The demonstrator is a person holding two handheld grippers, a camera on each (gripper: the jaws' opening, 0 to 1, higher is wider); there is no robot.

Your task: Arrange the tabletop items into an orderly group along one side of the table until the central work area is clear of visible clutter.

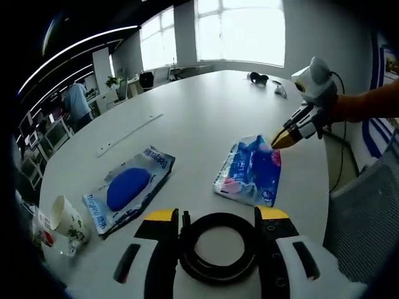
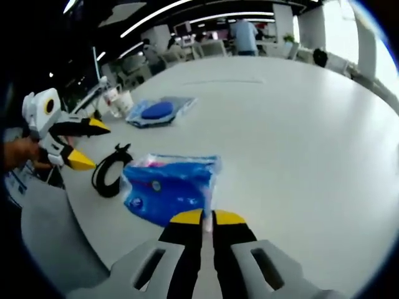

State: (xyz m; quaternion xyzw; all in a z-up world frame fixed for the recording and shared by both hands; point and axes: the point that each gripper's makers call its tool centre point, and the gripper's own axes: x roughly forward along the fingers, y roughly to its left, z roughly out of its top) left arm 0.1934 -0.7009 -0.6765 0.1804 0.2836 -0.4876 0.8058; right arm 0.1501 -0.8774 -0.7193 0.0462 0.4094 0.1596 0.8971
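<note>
On a white table (image 1: 206, 112), the left gripper (image 1: 218, 215) stands spread around a black cable coil (image 1: 218, 246) — the right gripper (image 2: 207, 217) pinches the edge of a blue snack bag (image 2: 171, 187). The print on the wipes pack (image 1: 128, 187) is too blurred to read.

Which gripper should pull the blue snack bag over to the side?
Probably the right gripper: its jaws look pinched on the blue bag's edge. The left gripper stands open around the black ring.
</note>
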